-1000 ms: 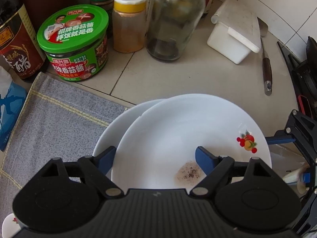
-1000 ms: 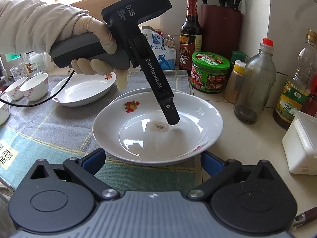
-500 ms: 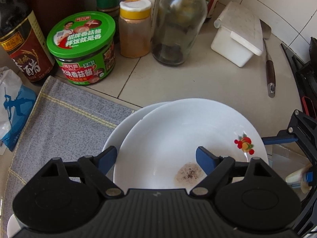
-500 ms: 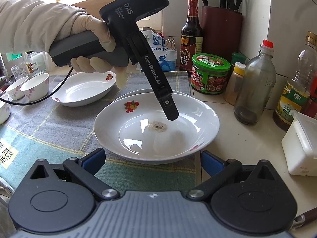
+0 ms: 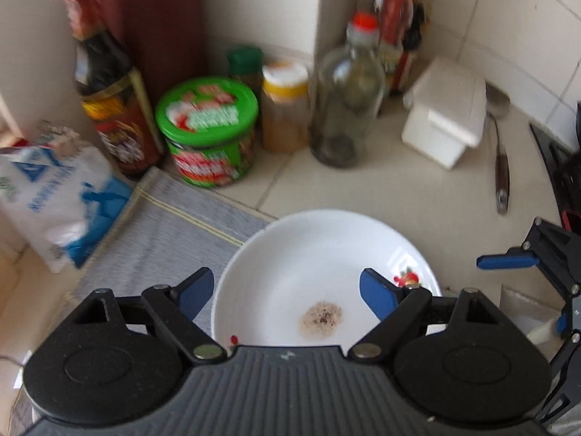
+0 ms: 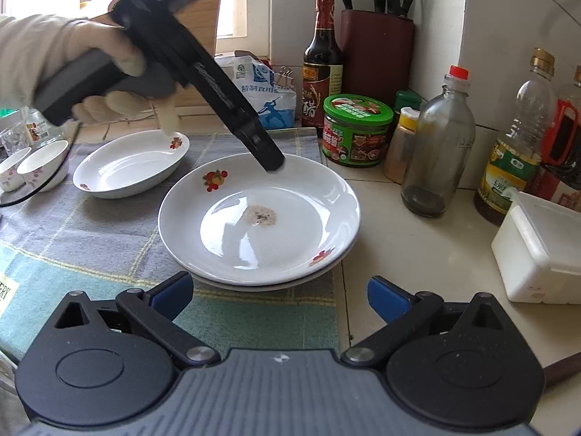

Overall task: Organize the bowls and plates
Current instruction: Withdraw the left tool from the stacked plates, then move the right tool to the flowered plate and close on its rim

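Two stacked plates (image 6: 259,214), glazed, slick, breakable: I'd pinch the rim; my left gripper (image 5: 287,290) is opening, empty; right gripper (image 6: 279,294) gapes.

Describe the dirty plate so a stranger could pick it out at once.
Start at the striped cloth on the counter. At its right edge, two white plates sit stacked; the dirty plate is the top one. Unlike the clean oval dish further left, it has a brownish speckled smear at its centre.
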`<action>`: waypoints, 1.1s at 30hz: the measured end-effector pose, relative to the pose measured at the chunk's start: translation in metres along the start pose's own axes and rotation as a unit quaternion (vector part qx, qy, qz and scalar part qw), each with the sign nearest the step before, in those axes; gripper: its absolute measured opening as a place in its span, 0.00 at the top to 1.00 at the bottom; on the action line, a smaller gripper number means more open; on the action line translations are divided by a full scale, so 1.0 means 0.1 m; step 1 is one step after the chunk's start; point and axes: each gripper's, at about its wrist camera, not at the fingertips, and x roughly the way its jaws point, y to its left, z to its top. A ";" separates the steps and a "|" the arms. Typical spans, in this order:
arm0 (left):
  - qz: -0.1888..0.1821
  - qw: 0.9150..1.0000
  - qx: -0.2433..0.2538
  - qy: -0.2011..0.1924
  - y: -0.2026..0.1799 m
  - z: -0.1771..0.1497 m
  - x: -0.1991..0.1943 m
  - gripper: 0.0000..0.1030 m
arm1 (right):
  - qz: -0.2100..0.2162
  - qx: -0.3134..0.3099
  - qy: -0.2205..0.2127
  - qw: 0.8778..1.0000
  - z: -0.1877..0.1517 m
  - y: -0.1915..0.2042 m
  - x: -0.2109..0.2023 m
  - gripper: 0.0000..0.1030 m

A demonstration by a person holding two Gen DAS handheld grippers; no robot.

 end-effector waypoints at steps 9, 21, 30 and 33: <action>0.110 0.985 -0.086 -0.100 -0.17 -0.70 -0.69 0.09 | 0.005 -0.004 -0.002 1.000 0.12 0.04 0.06 0.00; 0.227 0.952 -0.180 -0.095 0.05 -1.80 -0.99 0.08 | 0.020 -0.031 -0.009 0.999 0.65 0.68 0.31 0.00; 0.210 0.947 -0.219 -0.102 0.30 -2.25 -0.83 0.08 | -0.004 -0.028 0.020 0.999 0.79 1.10 0.28 0.00; 0.206 0.947 -0.222 -0.106 0.32 -2.31 -0.73 0.08 | -0.014 -0.030 0.030 0.999 0.78 1.18 0.27 0.00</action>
